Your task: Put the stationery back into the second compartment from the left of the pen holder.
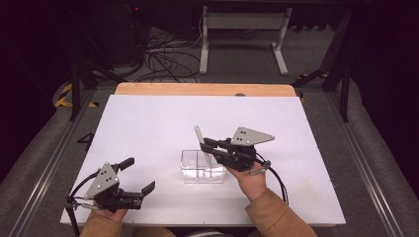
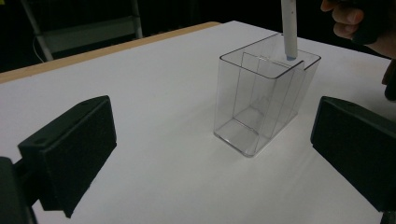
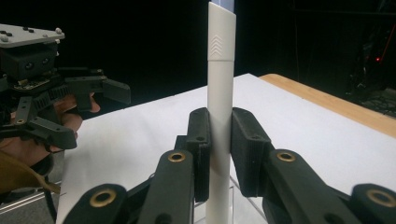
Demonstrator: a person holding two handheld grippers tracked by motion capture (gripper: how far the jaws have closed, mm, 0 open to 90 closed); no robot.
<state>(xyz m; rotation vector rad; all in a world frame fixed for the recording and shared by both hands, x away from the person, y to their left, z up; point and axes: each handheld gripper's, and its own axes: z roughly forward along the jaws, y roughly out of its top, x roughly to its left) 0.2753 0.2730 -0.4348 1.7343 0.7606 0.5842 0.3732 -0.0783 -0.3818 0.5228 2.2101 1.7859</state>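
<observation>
Right tongs [image 1: 206, 143] clamped on an upright white pen [image 3: 219, 112], its lower tip just inside the clear box [image 2: 261, 100] below them. Left tongs [image 1: 140, 174] spread apart, holding nothing, well apart from the box. White desk [image 1: 148, 118] beneath, wooden edge [image 1: 197, 89] beyond; dark room, cables [image 1: 163, 57] on the floor.

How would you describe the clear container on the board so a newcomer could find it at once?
On the white board, look just right of centre, below the right gripper. There stands the clear plastic box, open on top and split by a see-through divider into compartments. It is the board's one transparent thing, and the white pen clamped in that gripper hangs upright over it, tip at its rim.
</observation>
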